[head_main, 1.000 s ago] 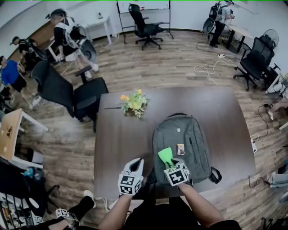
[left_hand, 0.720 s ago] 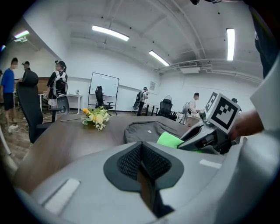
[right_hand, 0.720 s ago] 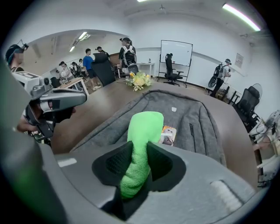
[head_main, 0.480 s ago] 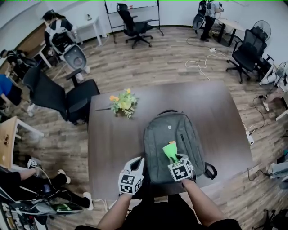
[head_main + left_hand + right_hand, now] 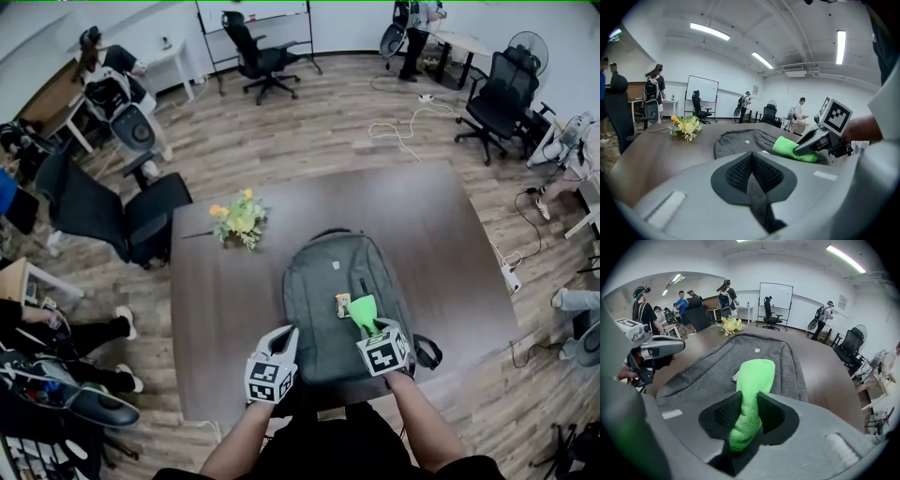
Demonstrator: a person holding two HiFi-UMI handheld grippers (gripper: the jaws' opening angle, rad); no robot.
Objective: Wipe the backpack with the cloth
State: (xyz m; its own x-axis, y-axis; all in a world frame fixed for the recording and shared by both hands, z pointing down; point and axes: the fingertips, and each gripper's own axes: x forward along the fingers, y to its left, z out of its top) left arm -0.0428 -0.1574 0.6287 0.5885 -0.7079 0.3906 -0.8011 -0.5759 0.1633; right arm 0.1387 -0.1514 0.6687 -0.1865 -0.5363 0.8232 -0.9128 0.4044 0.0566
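At the lower middle of the head view, a grey backpack (image 5: 337, 281) lies flat on the dark desk (image 5: 216, 300), its top handle toward the upper part of the frame. The right gripper (image 5: 370, 326) hangs over the pack's lower right part, its jaws clamped on a bright green cloth (image 5: 363, 309) (in the right gripper view the cloth is bunched between the jaws and fans out ahead over the grey fabric). The cloth's free end sits just beside a small tag (image 5: 343, 303) on the pack. At the pack's lower left edge is the left gripper (image 5: 280, 337), jaws together with nothing between them. Yellow and orange flowers (image 5: 234, 221) stand on the desk up and left of the pack, well apart from it.
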